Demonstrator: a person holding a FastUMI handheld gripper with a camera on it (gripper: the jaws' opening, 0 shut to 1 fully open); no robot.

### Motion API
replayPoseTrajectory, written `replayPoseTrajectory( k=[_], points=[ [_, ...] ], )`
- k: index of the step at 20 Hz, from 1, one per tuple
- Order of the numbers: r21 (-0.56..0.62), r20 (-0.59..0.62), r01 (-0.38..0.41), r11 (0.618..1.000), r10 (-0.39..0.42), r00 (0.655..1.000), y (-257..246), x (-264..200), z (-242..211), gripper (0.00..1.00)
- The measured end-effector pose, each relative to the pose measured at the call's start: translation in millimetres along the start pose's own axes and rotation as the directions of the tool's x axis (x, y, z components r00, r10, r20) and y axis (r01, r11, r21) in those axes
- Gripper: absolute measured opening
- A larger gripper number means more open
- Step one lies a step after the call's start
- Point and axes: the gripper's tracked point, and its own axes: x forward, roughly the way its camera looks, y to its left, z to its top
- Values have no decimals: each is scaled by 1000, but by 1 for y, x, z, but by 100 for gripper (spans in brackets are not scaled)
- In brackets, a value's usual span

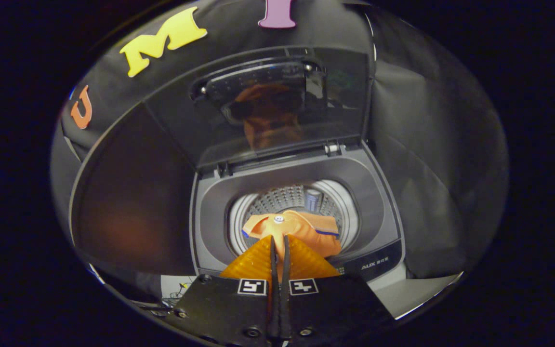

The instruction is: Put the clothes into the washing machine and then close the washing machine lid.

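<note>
A grey top-loading washing machine [369,217] stands straight ahead, its dark glass lid [277,111] raised upright at the back. My gripper [279,238] hangs over the round drum opening [292,200], its two orange-backed fingers [258,262] pressed close together. An orange garment [301,229] with a blue stripe and a white button hangs from the fingertips, draped over the mouth of the drum. The perforated steel drum wall shows behind the cloth.
The machine's control strip [374,265] runs along its near right edge. A large dark panel [133,193] stands to the left of the machine. A pale floor strip [417,299] shows at the near right.
</note>
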Motion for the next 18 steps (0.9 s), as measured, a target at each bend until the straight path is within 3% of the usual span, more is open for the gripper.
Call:
replayPoseTrajectory(
  k=[10, 13, 17, 18],
  points=[
    [-11, -30, 32, 999, -33, 999, -3, 3, 0, 5],
    [-6, -10, 27, 1000, -27, 1000, -2, 2, 5, 12],
    [-18, 39, 69, 997, -68, 997, -9, 1, 16, 100],
    [-20, 42, 66, 998, -65, 997, -9, -1, 16, 100]
  ],
)
